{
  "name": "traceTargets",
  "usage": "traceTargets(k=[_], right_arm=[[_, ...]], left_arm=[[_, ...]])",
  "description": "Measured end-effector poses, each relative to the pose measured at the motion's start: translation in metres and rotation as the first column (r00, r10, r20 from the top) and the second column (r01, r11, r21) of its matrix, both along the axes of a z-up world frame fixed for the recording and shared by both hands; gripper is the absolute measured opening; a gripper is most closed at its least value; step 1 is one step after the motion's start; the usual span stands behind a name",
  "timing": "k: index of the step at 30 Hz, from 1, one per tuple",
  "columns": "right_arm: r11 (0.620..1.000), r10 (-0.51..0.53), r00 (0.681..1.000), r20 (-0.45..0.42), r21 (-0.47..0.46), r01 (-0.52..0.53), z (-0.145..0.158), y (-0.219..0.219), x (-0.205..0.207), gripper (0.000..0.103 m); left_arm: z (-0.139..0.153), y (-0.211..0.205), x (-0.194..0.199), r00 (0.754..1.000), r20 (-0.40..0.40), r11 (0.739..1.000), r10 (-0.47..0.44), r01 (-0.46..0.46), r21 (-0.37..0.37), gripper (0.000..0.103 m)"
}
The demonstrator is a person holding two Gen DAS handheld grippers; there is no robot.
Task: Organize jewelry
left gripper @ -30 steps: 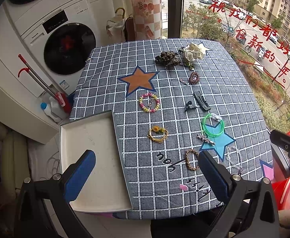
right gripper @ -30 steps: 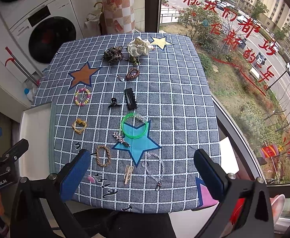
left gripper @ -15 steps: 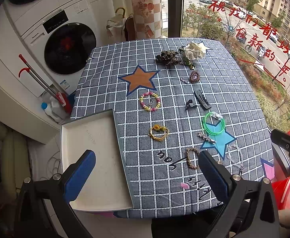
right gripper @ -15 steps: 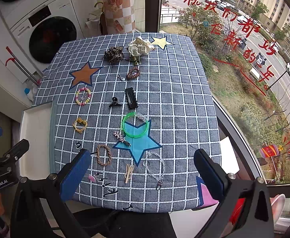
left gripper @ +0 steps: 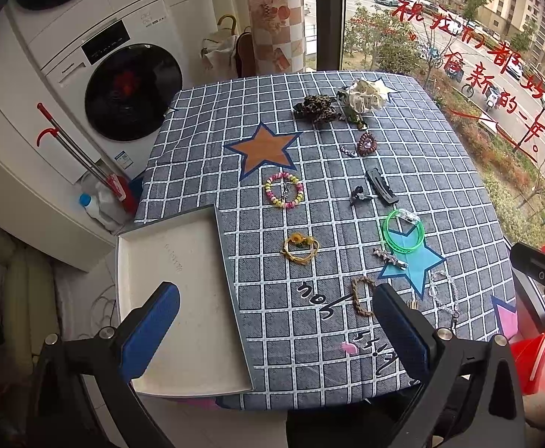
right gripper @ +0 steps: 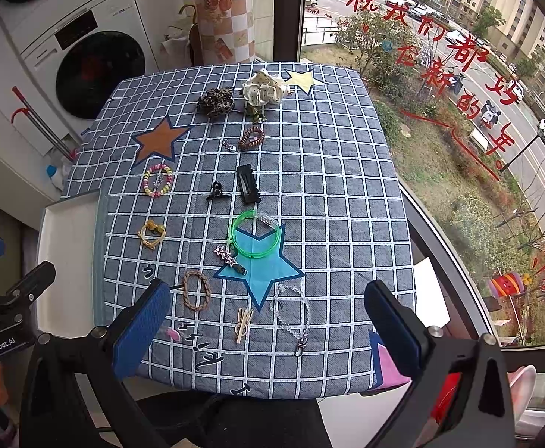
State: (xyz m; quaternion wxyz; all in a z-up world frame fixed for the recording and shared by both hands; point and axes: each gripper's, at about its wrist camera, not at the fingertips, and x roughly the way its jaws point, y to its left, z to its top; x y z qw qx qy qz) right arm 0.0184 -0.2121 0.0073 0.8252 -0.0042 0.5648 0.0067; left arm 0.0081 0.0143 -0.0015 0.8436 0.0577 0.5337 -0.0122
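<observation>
The left tool (left gripper: 272,330) and the right tool (right gripper: 268,328) are both hanging above the near edge of the counter with the grey checked cloth (right gripper: 328,194), each with its blue pads wide apart and holding nothing. A white flat tray (left gripper: 175,298) is sitting empty at the left edge. The counter's right side is lying bare. One green plastic ring (right gripper: 257,234), one braided brown ring (right gripper: 196,290) and one clear bead chain (right gripper: 291,308) are lying near the front.
</observation>
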Motion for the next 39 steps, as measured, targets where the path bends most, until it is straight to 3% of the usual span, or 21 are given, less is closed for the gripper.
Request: traceTargets(k=[39], right_arm=[[1.0,0.004,1.0,-0.011,-0.018,-0.005,-0.0012,0.0049,-0.0058,0.103]], left_arm=[[-0.0053,0.0008,-0.0024,1.0,-0.015,1.0,0.0,0.0,-0.014,0.103]])
